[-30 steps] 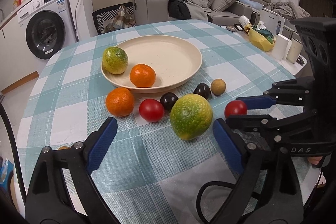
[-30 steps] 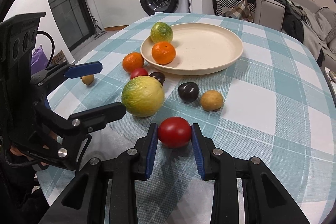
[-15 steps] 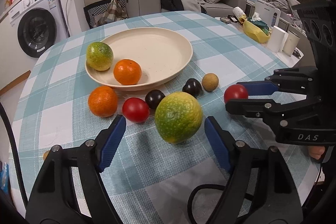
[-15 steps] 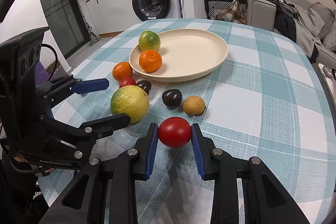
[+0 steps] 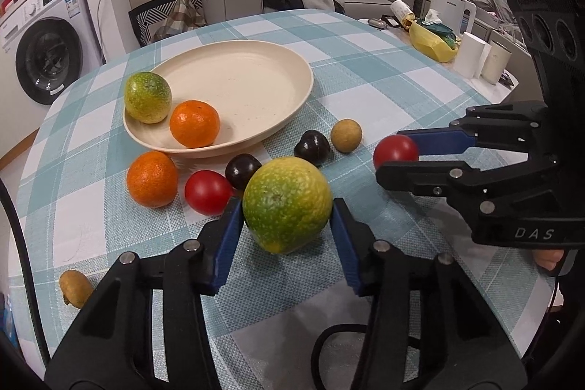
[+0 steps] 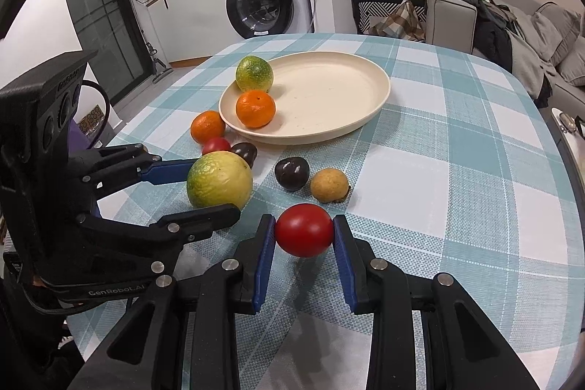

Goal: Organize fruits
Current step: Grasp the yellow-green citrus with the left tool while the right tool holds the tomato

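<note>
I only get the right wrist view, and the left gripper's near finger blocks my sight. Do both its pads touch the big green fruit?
Observer: Yes. In the left wrist view the left gripper has both pads against the sides of the big green fruit.
Operator: Is any fruit hidden from me?
Observer: One. A small brown fruit lies near the table edge, left of that gripper.
</note>
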